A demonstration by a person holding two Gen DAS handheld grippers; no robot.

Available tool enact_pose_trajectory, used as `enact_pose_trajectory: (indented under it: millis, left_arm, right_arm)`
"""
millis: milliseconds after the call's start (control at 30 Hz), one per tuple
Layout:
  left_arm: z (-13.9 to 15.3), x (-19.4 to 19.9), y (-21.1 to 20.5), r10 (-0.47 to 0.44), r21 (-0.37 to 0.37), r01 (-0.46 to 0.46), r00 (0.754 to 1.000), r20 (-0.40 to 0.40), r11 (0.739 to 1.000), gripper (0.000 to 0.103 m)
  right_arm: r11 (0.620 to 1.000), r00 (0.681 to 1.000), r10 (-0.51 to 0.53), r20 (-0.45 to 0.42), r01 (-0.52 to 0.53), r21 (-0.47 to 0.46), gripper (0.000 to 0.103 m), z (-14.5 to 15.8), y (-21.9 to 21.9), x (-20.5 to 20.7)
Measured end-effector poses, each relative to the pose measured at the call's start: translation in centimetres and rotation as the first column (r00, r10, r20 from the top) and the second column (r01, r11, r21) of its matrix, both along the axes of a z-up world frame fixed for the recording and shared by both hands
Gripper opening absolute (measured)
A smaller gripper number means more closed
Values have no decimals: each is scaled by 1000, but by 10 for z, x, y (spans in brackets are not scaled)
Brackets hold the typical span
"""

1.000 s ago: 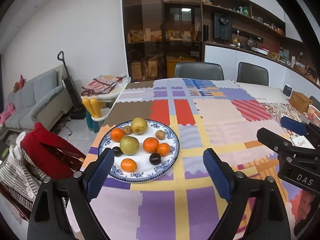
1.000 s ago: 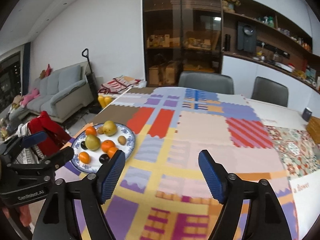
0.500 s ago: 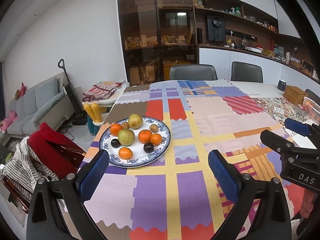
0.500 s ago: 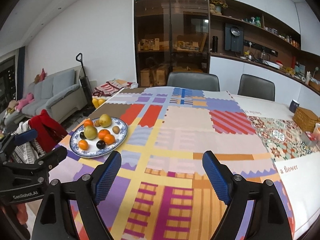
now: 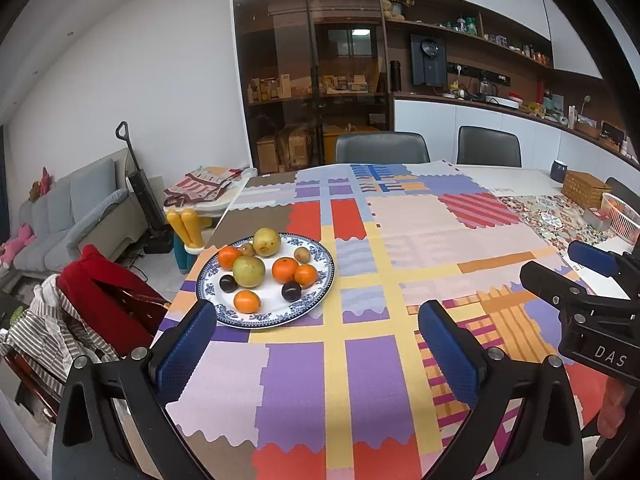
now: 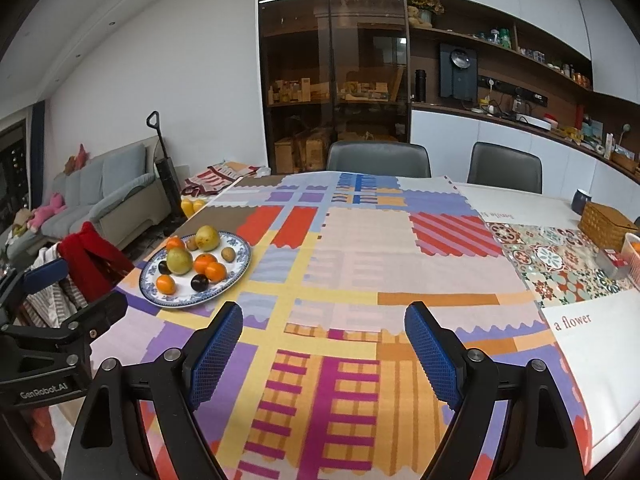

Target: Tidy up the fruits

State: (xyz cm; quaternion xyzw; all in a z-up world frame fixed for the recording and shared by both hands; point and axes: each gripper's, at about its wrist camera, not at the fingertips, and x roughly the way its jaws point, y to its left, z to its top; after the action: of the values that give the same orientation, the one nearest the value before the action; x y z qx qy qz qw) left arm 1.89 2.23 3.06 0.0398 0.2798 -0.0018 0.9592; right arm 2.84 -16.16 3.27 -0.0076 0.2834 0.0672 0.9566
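Two grippers, my left gripper (image 5: 320, 336) and right gripper (image 6: 324, 336), hover with ribbed blue pads spread apart, empty, pulled farther back than a second ago. Beyond, the round blue-rimmed plate (image 5: 320, 286) of glossy fruit (image 5: 249, 271) sits at the patchwork tablecloth's (image 6: 360, 264) left edge.

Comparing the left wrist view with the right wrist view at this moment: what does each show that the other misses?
Only the left wrist view shows the right gripper from the side, at its right edge. Only the right wrist view shows the left gripper from the side, and the words "a flower" on the cloth. Both show the blue-rimmed plate of fruit, the wicker box, and wide-open, empty jaws.
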Motion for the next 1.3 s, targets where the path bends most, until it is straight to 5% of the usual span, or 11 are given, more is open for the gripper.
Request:
enact_pose_trajectory:
  millis: [1300]
  left_arm:
    - [15, -23, -7, 0, 2, 0, 1000, 18, 1000, 103]
  right_arm:
    - [1000, 999, 6, 33, -7, 14, 84, 12, -1, -22]
